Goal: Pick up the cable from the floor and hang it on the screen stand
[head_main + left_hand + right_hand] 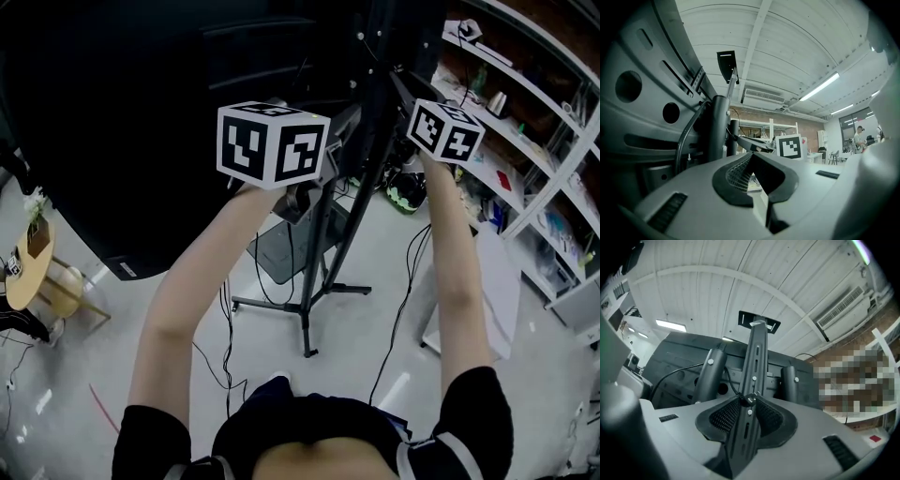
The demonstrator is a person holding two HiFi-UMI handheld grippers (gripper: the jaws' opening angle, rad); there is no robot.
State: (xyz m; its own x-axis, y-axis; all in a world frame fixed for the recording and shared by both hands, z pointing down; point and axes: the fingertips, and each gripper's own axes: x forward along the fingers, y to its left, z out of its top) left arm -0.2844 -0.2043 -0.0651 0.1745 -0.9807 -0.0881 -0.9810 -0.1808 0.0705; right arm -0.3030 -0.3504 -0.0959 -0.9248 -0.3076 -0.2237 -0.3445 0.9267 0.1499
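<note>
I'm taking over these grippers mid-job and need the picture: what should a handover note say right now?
Left gripper: shut, nothing visible in it, raised beside the screen stand's pole.
Right gripper: open, pads either side of the stand's slotted bar; the cable end sits against that bar at the tips.
Done: cable is up at the stand.
Left: confirm it hangs, then withdraw.

Centre: screen stand (307, 319) on the floor (356, 349). Left of it: screen (122, 141), then table (26, 272). Right: shelves (525, 141). Beside the stand's feet: cable (401, 317).
</note>
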